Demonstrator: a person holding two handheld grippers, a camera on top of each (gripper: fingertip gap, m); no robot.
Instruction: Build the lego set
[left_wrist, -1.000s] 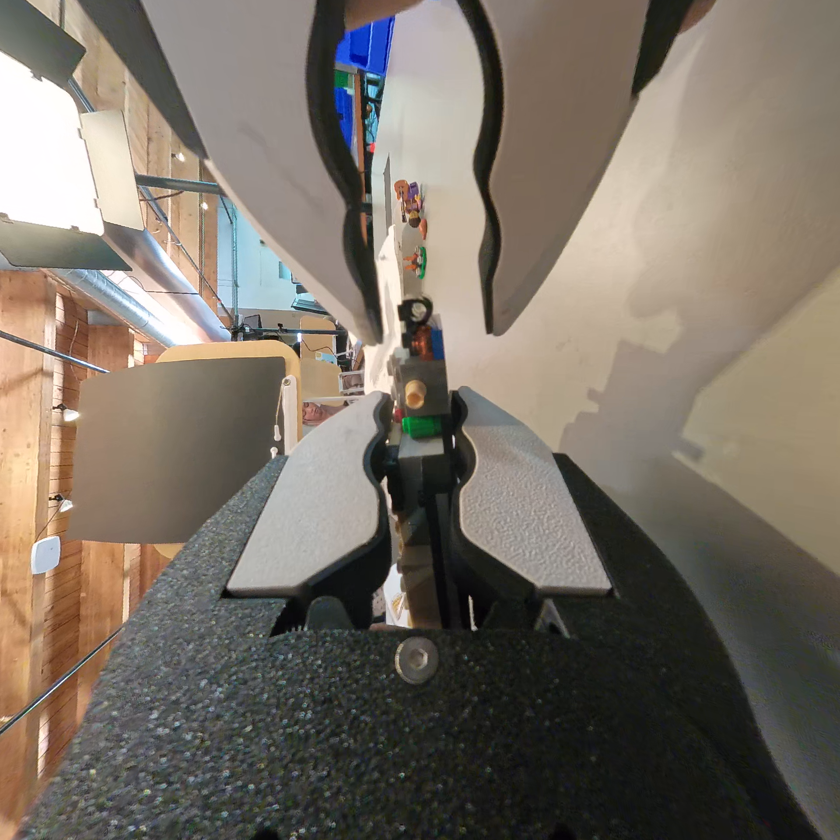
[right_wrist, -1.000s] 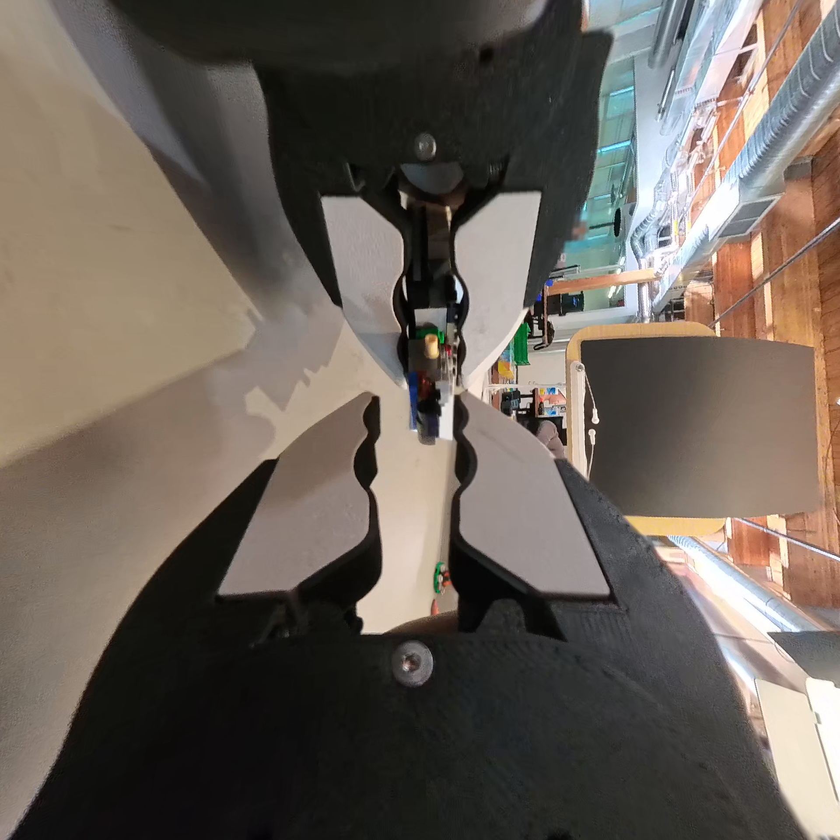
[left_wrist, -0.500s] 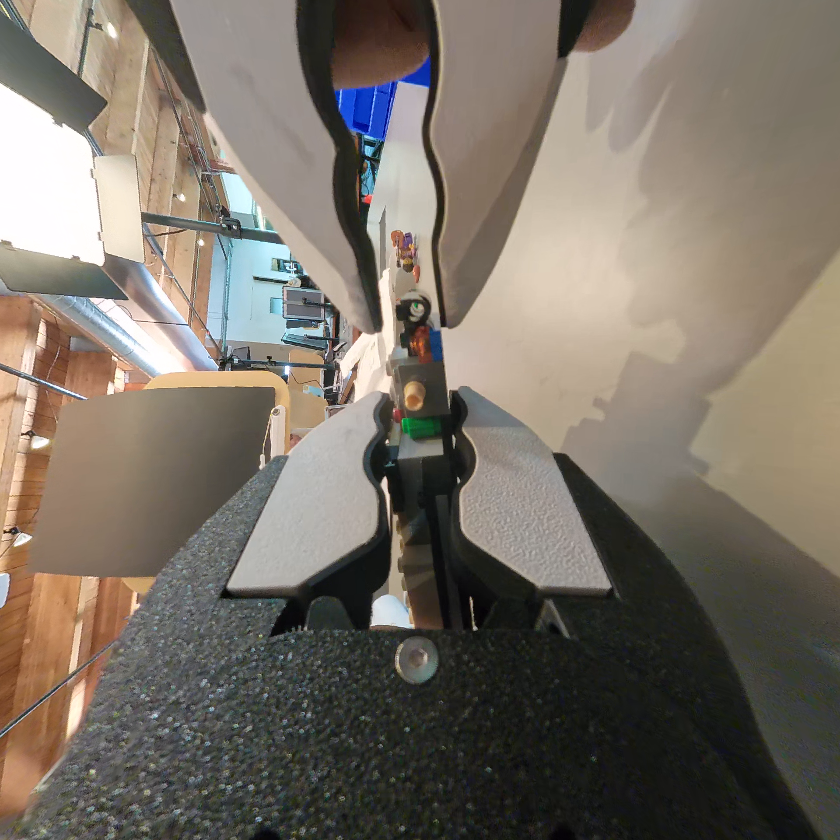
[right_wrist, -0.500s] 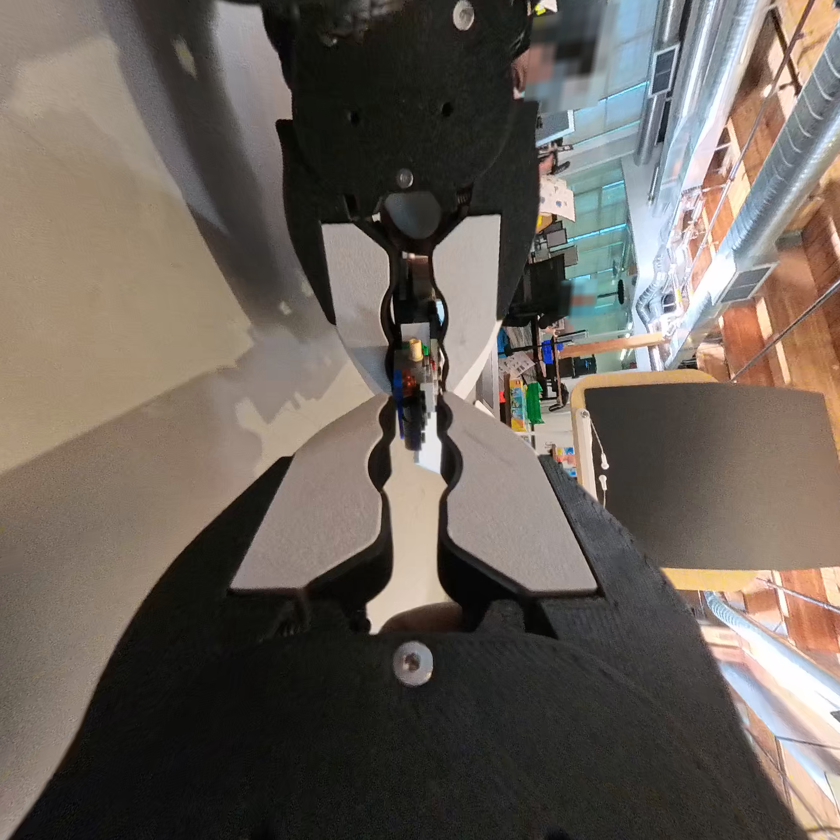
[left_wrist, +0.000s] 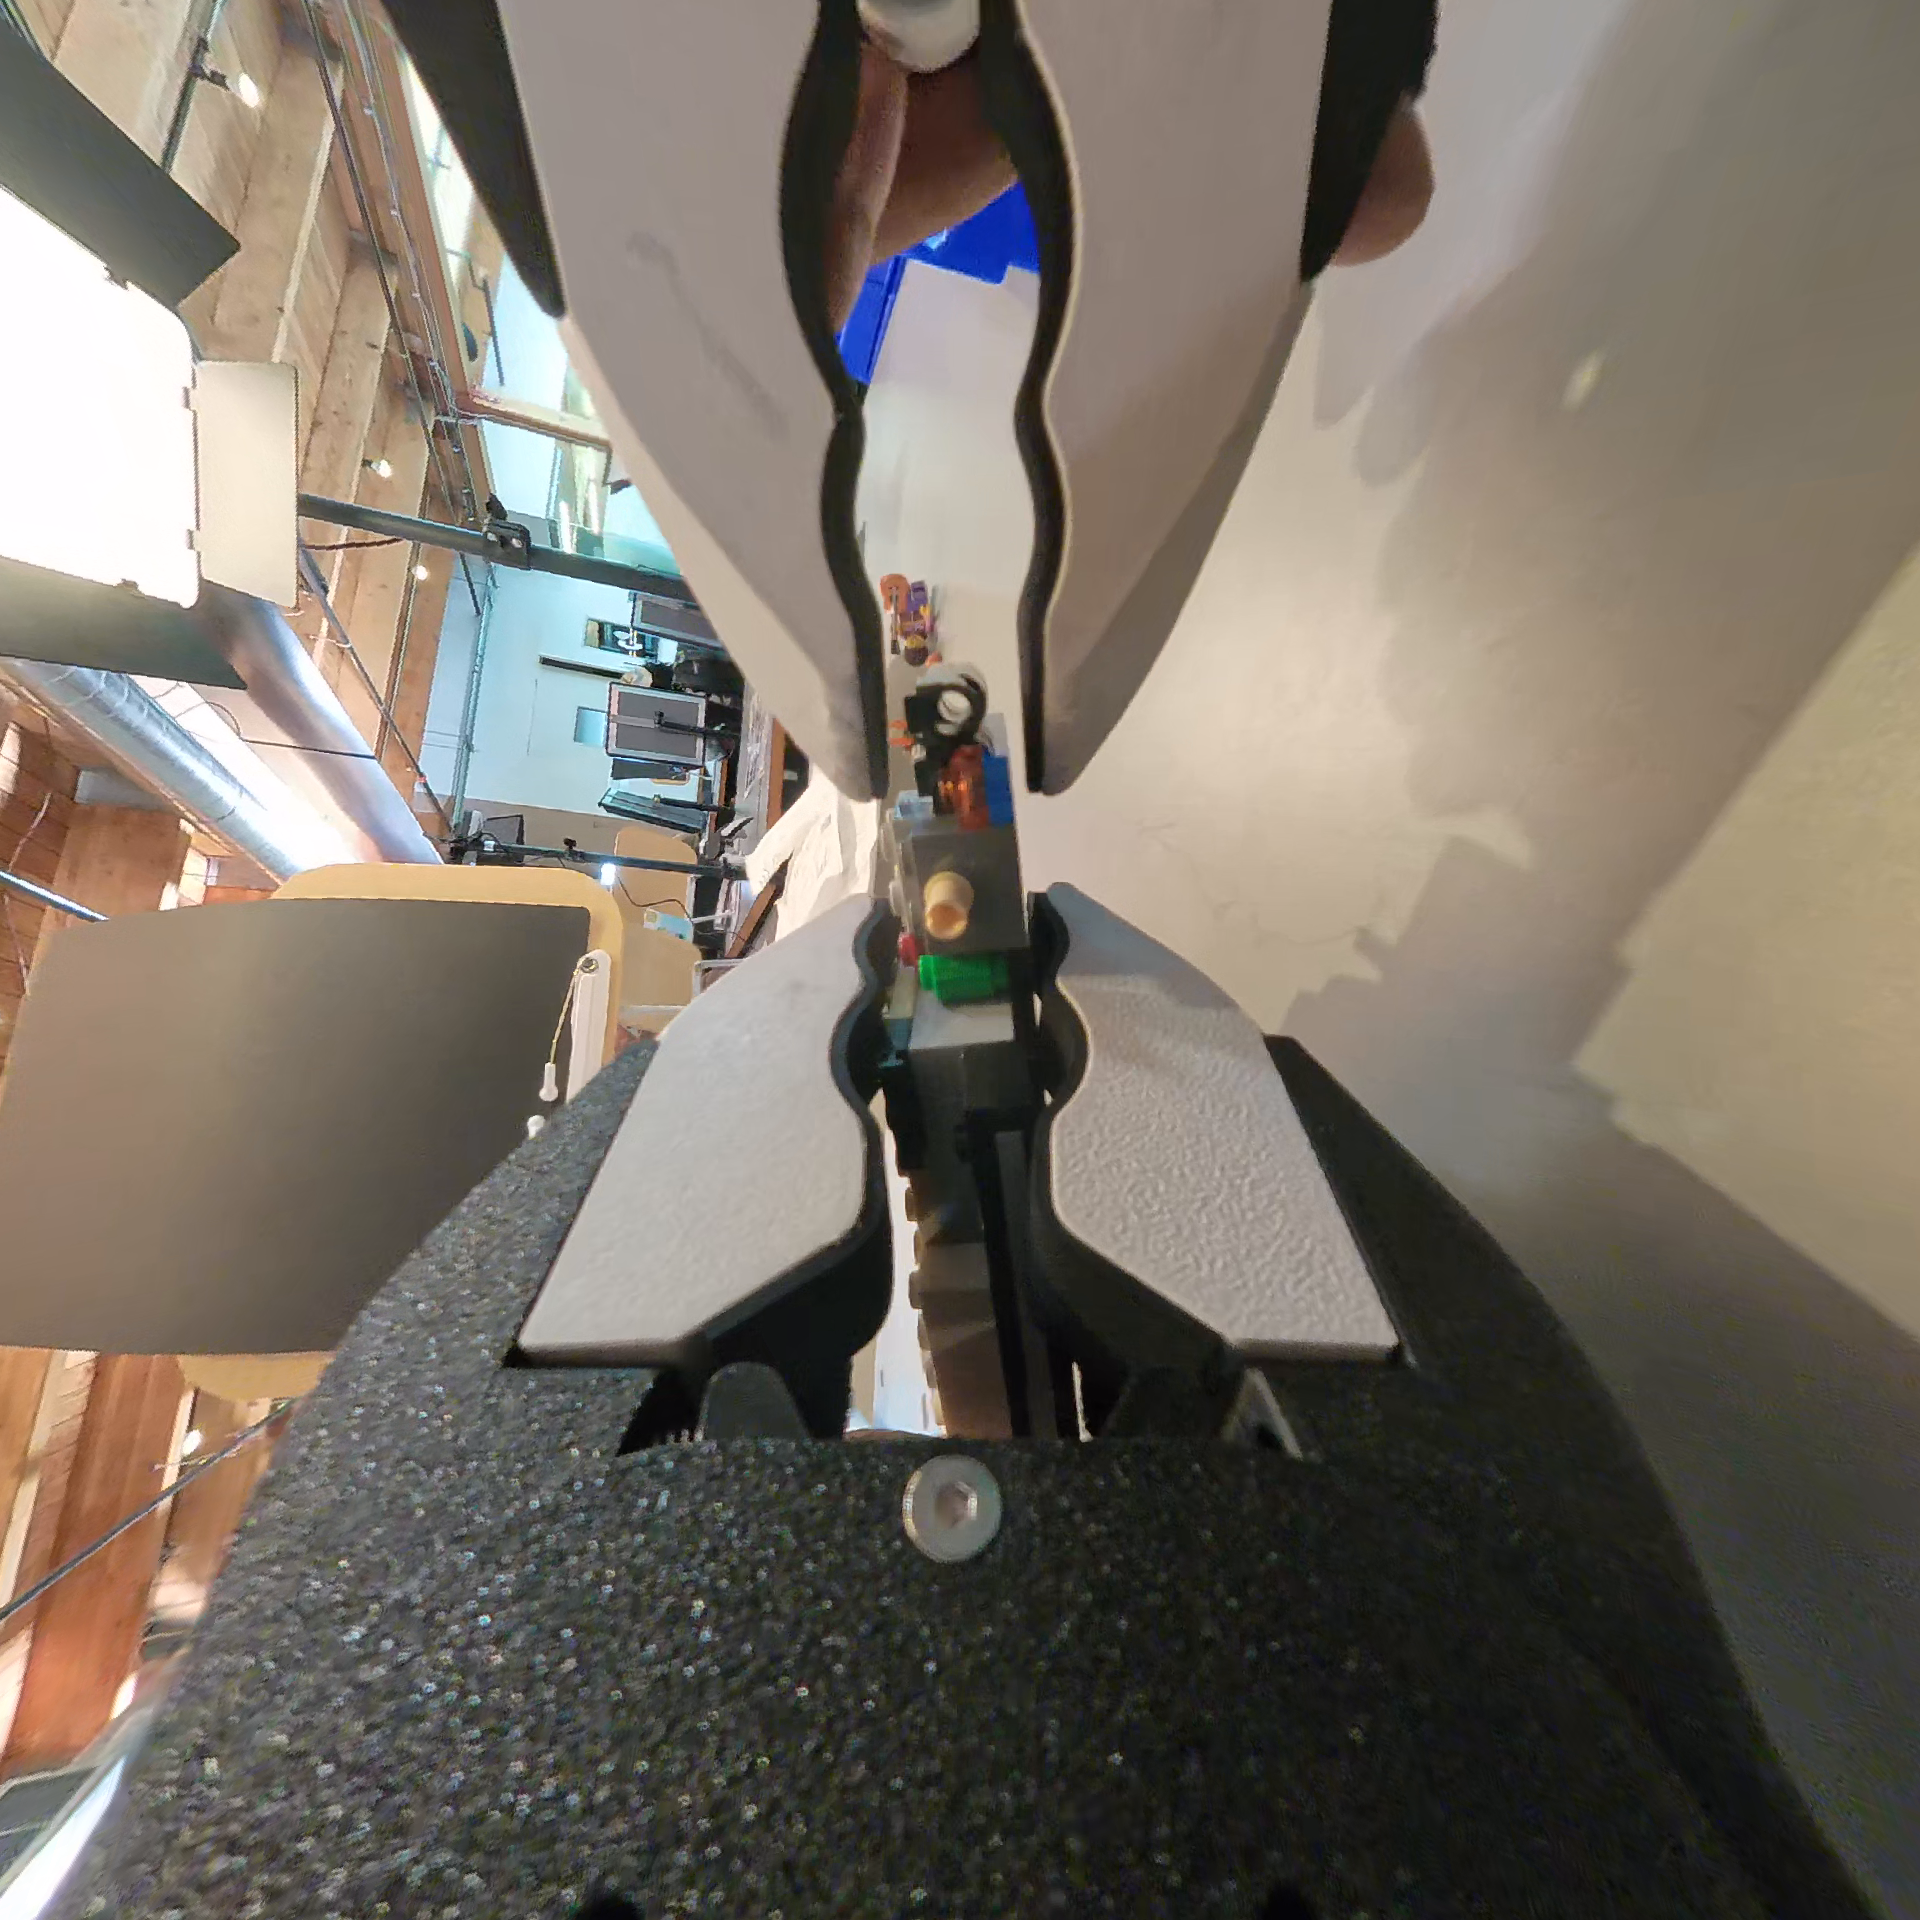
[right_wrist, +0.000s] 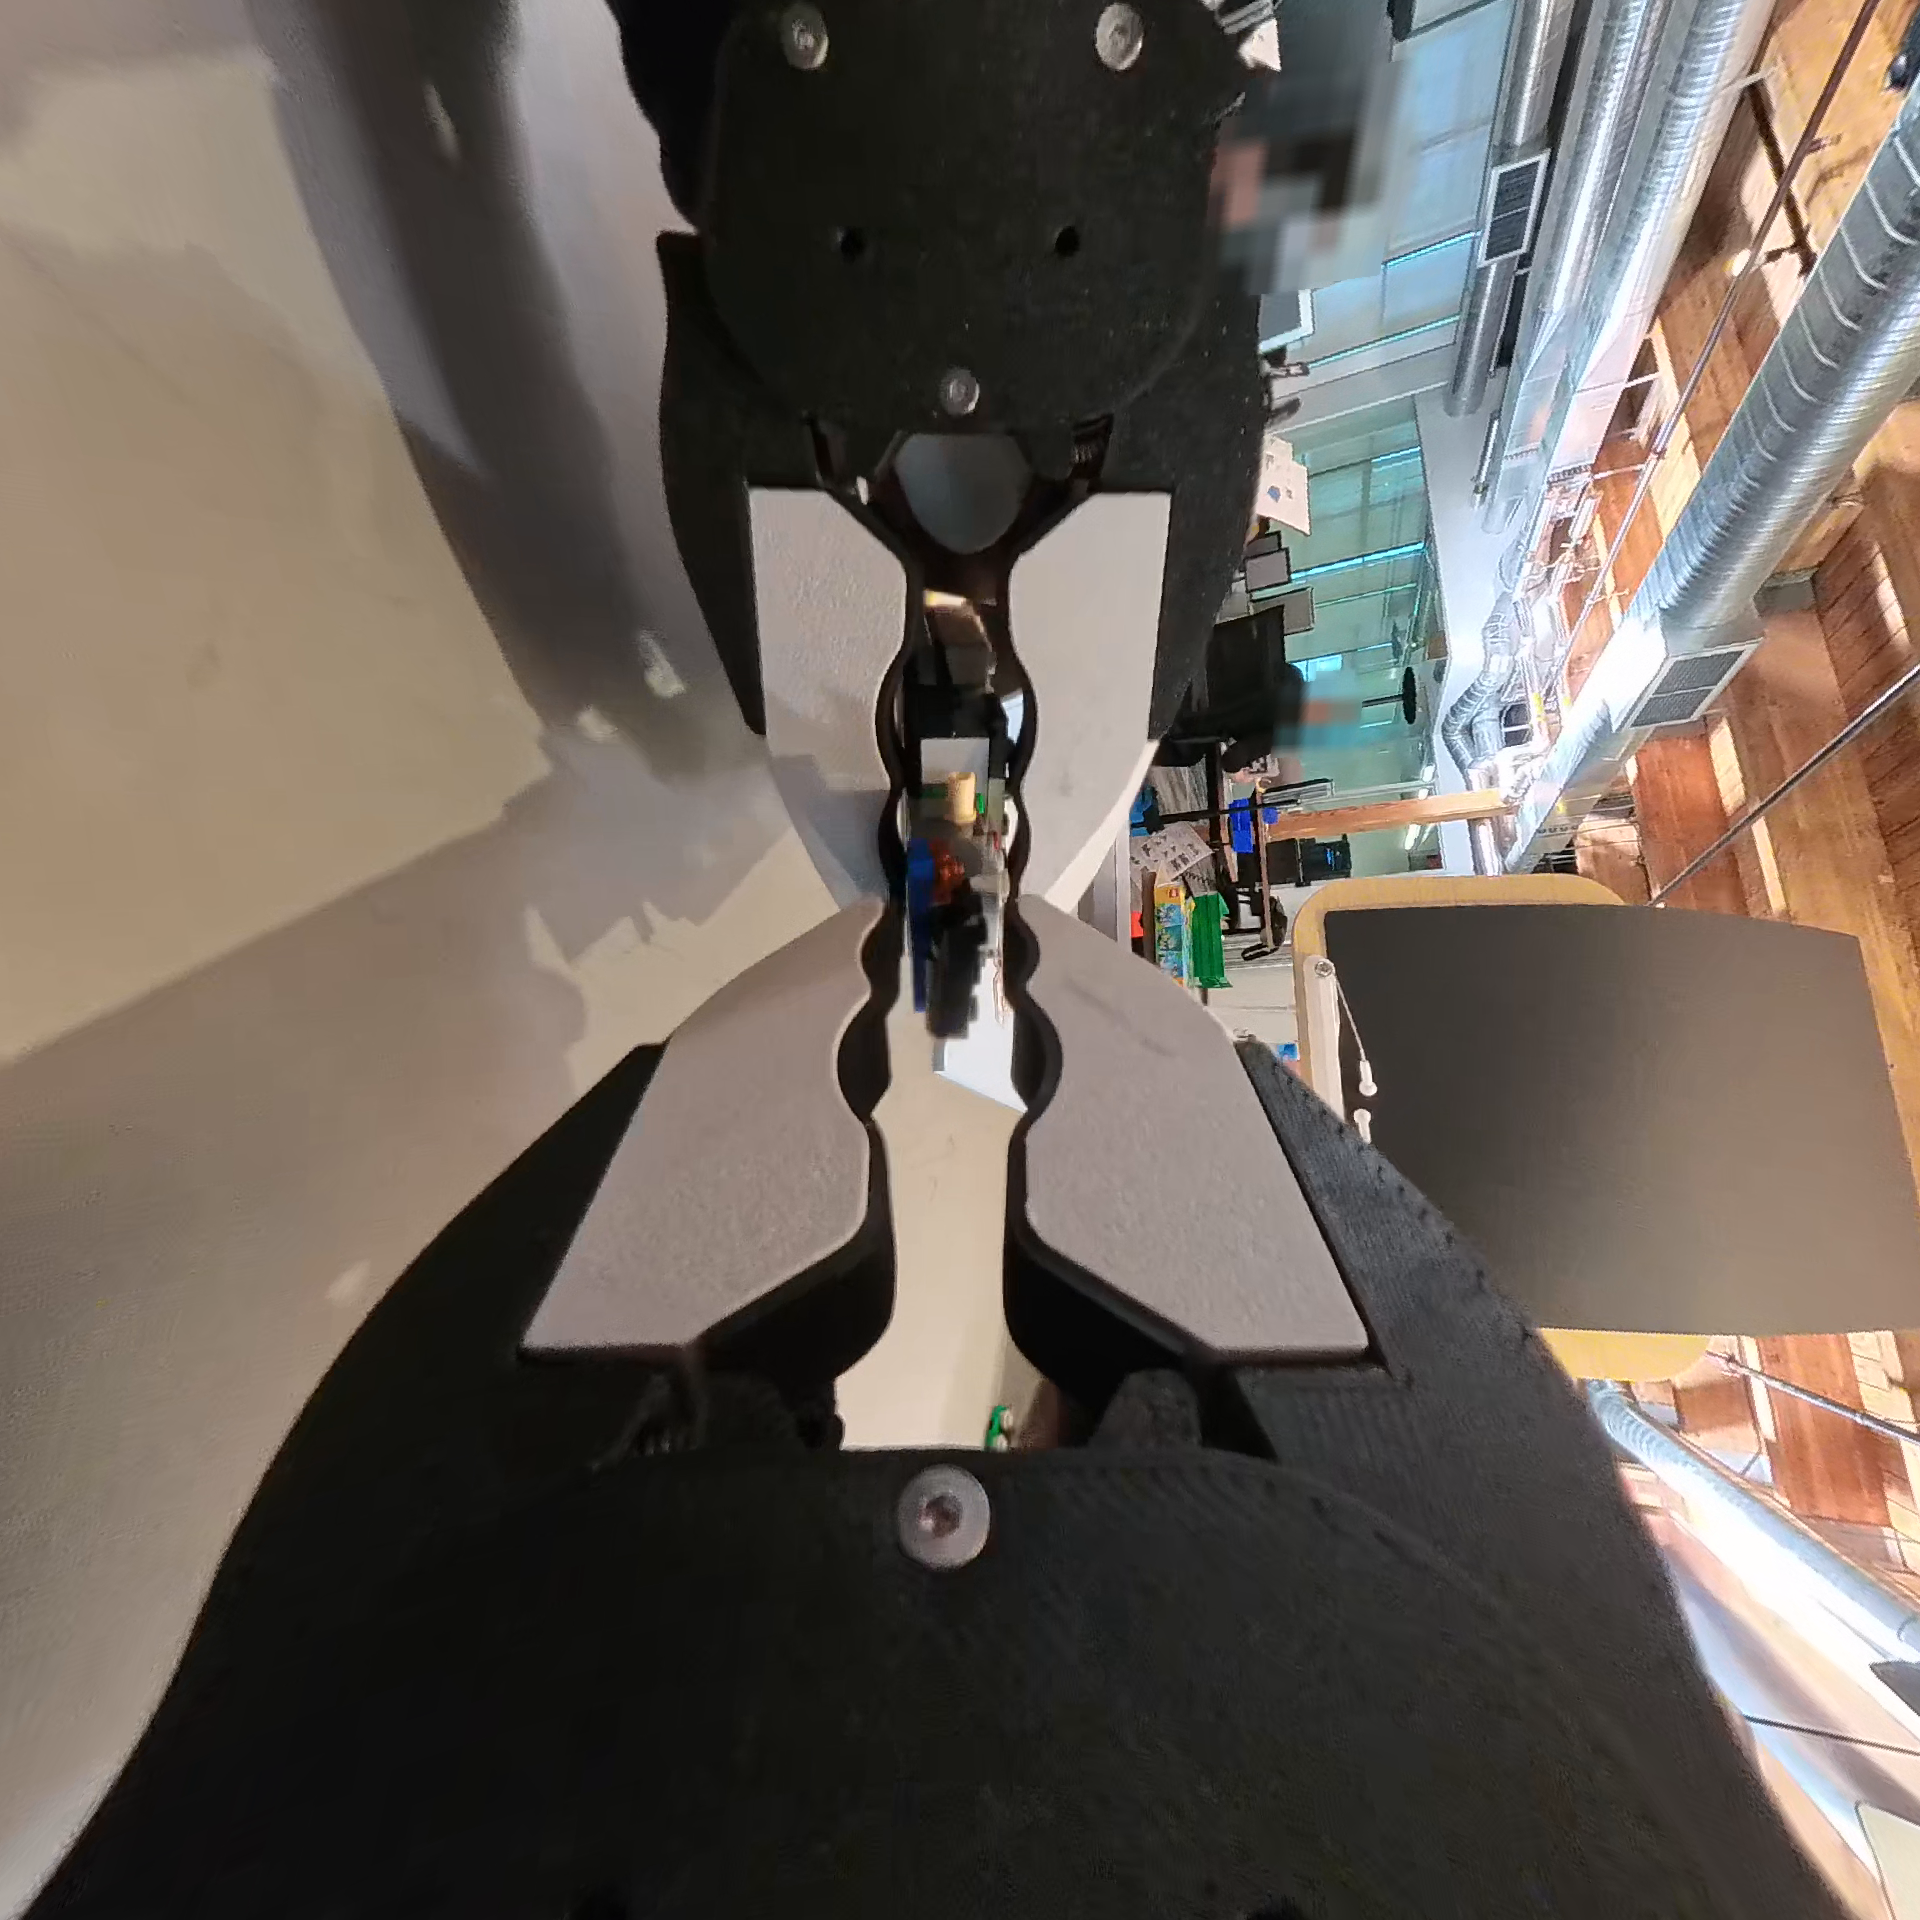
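Grey brick model (left_wrist: 961, 925) w/ green, tan, blue bits is pinched in left gripper (left_wrist: 956, 935); right gripper (right_wrist: 951, 935) faces it, fingers closed on model's far end, above white table (left_wrist: 1455, 623).

Grey brick assembly (left_wrist: 961, 920) is clamped between left tool (left_wrist: 956, 935) fingers. Its far end, with blue and orange bricks, is flanked by right tool (left_wrist: 951, 769) fingertips. White bench (left_wrist: 1351, 623) behind.
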